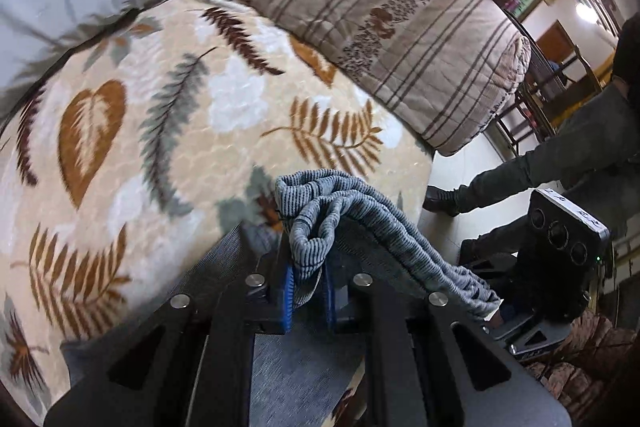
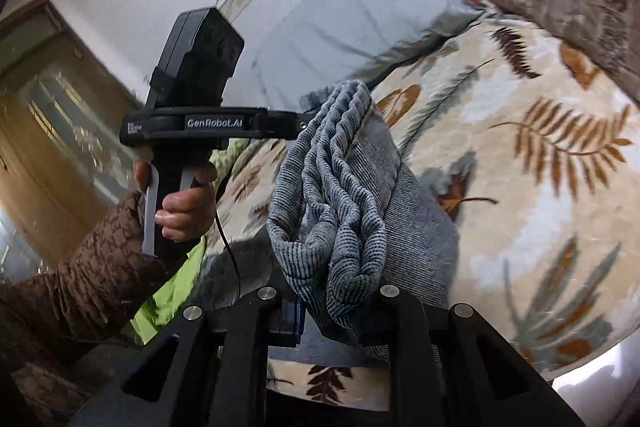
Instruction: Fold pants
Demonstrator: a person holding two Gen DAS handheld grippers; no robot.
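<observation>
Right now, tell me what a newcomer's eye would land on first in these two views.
First, the grey ribbed pants, bunched and stretched between the left gripper and the right gripper, both clamped on the waistband above the bed. Next, the cream blanket with bold brown and grey leaves under it all. Behind, a striped quilt lies folded along the far side, with a pale blue pillow at the end.

i see a leaf-print blanket [image 1: 168, 131] with a striped quilt [image 1: 384, 27] folded along its far edge, beside a pale blue pillow [image 2: 360, 15].
</observation>
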